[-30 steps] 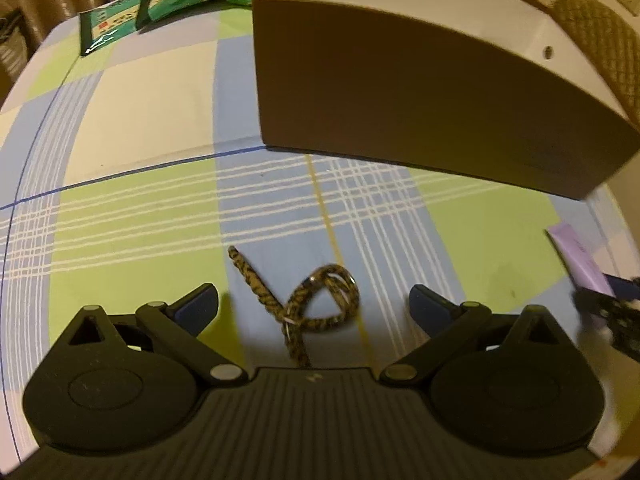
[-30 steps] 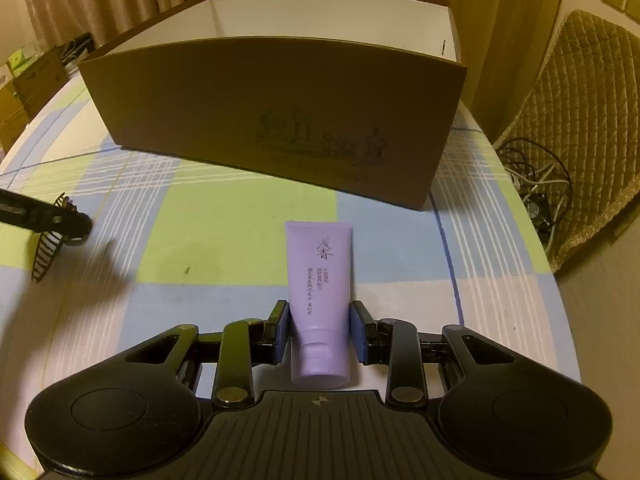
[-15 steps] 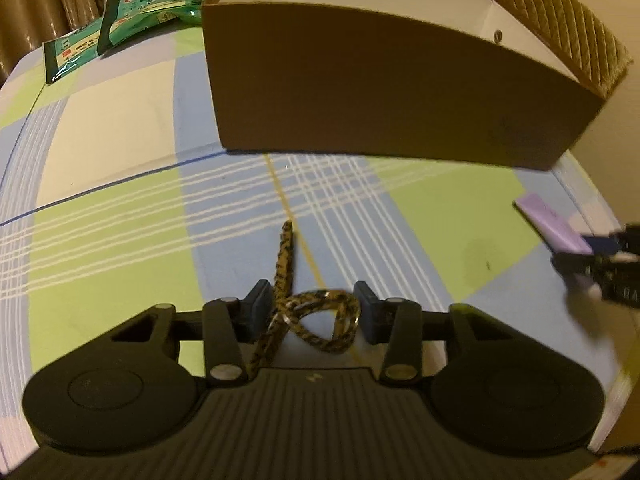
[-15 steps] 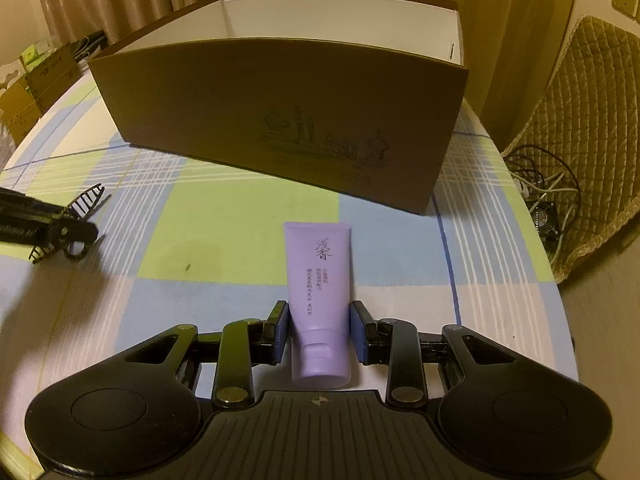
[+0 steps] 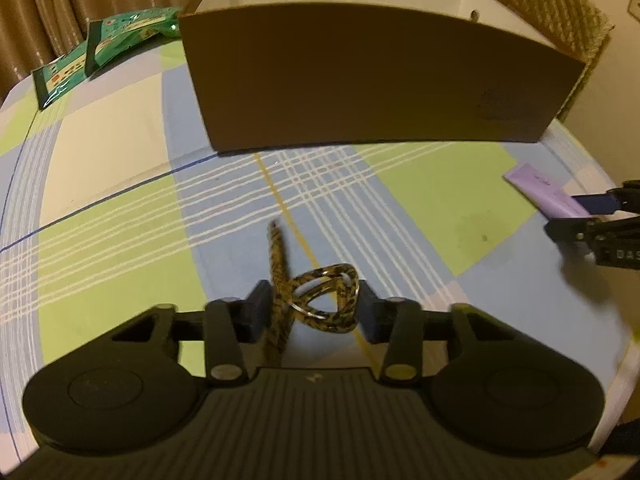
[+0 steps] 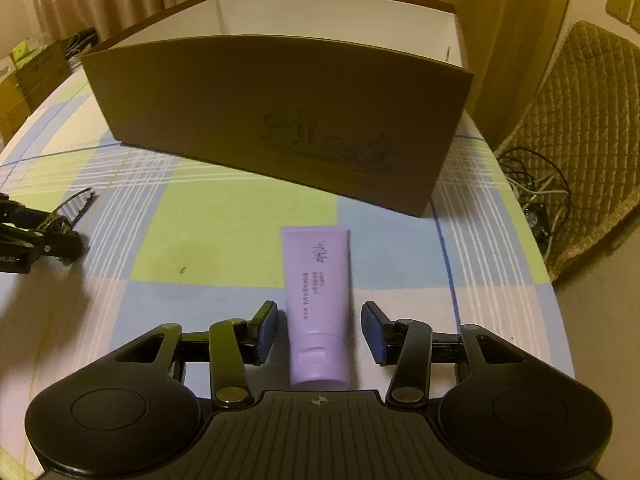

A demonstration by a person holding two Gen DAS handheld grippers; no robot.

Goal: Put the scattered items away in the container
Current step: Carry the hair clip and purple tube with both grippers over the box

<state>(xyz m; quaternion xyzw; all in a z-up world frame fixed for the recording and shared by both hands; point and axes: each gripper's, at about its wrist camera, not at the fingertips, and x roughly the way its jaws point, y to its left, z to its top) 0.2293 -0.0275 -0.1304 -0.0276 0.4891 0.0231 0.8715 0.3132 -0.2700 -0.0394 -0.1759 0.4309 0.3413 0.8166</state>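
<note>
My left gripper (image 5: 310, 312) is shut on a yellow-and-black braided cord with a metal ring (image 5: 320, 300) and holds it just above the checked tablecloth. The open brown cardboard box (image 5: 372, 80) stands ahead of it. My right gripper (image 6: 318, 334) is open, with its fingers on either side of a purple tube (image 6: 318, 296) that lies flat on the cloth, cap end toward me. The box (image 6: 280, 120) stands beyond the tube. The left gripper with the cord (image 6: 48, 236) shows at the left of the right wrist view.
Two green packets (image 5: 108, 40) lie at the far left of the table, beside the box. A quilted chair (image 6: 580, 128) and cables (image 6: 536, 192) are off the table's right edge. Curtains hang behind.
The left gripper closed on the cord and lifted it slightly toward the box. The right gripper's fingers opened away from the purple tube, which stays on the cloth.
</note>
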